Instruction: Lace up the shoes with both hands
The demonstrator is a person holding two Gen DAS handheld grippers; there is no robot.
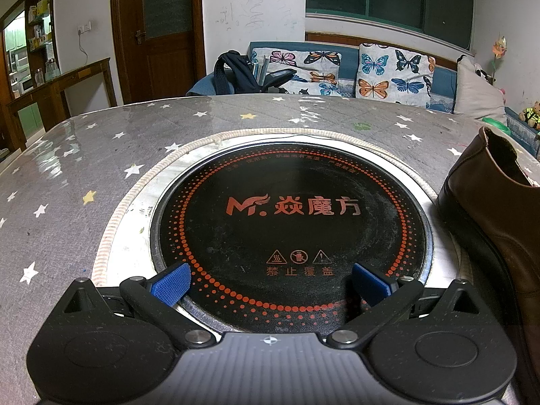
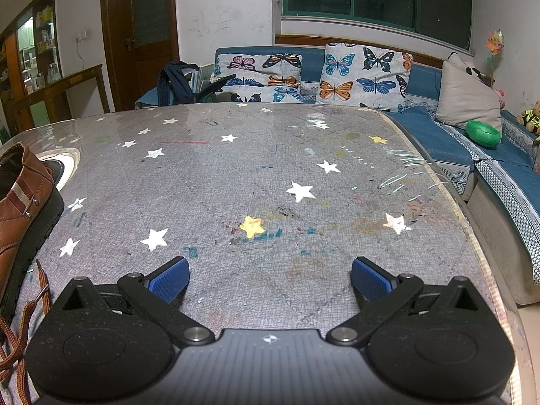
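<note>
**Shoe waits between two idle tools**

Brown leather shoe (image 1: 499, 209) with a dark sole stands at the 3 o'clock edge of the left wrist view, its heel beside the round black induction hob (image 1: 290, 226) sunk into the grey star-printed desk (image 1: 84, 168). From the right wrist view the same shoe sits at 9 o'clock, and its brown woven lace (image 2: 20, 324) trails loose on the desk at 8 o'clock.

Left tool (image 1: 270, 283) has its blue pads spread wide with nothing between them, hovering over the hob. Right tool (image 2: 270, 278) is equally wide and empty, facing bare desk.

Neither tool points at the lace, so both need to turn inward. The likely trouble: the lace lies flat and thin, and a pinch could slip off it or push the shoe sideways. The eyelets are out of view, so threading cannot be judged.
</note>
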